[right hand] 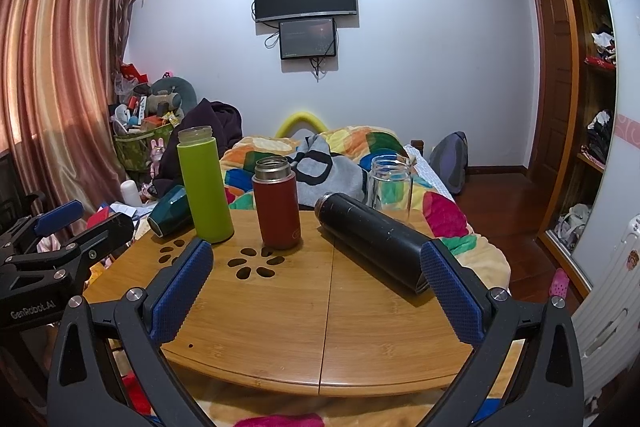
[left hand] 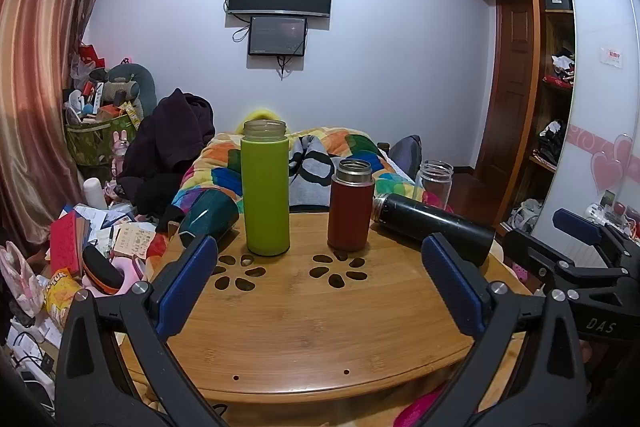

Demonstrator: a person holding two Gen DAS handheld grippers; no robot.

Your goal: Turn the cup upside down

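A round wooden table (left hand: pixel 312 327) holds a tall green bottle (left hand: pixel 266 191) and a short red flask (left hand: pixel 350 207), both upright and uncapped. A black flask (left hand: pixel 436 223) lies on its side at the right. A dark teal cup (left hand: pixel 206 215) lies tipped at the table's left edge. A clear glass jar (left hand: pixel 434 183) stands behind. The same set shows in the right wrist view: green bottle (right hand: pixel 204 187), red flask (right hand: pixel 278 203), black flask (right hand: pixel 376 239), teal cup (right hand: pixel 170 211), glass jar (right hand: pixel 390 187). My left gripper (left hand: pixel 320 279) and right gripper (right hand: pixel 320 287) are open and empty, above the table's near half.
A bed with a colourful quilt (left hand: pixel 360 151) lies behind the table. Cluttered boxes and papers (left hand: pixel 92 227) crowd the left. A wardrobe (left hand: pixel 560 87) stands on the right. The table (right hand: pixel 320 327) has flower-shaped cut-outs (left hand: pixel 240 275) near the bottles.
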